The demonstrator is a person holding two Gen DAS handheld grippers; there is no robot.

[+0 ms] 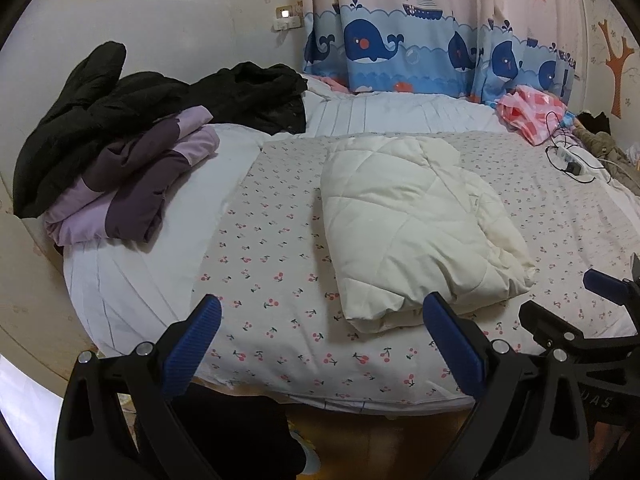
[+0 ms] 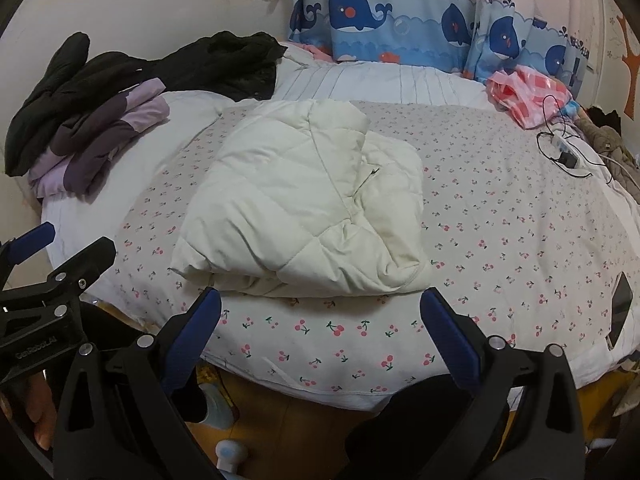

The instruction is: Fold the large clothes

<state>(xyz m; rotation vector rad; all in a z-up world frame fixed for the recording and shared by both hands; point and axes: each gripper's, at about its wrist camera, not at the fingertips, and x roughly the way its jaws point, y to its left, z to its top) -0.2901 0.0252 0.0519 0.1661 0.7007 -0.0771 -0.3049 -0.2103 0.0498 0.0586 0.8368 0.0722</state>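
Both grippers stand wide and hold nothing: the left gripper (image 1: pixel 322 334) and right gripper (image 2: pixel 320 330) hover over the near edge of the bed (image 1: pixel 280 280). Folded, the cream jacket (image 2: pixel 304 204) lies mid-bed on the cherry sheet (image 2: pixel 500 240). Dark clothes (image 1: pixel 120 120) are piled far left.

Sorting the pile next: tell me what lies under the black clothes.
Under the crumpled black clothes lies a folded two-tone purple padded jacket, resting on the white bedding. Anything deeper in the pile is covered.
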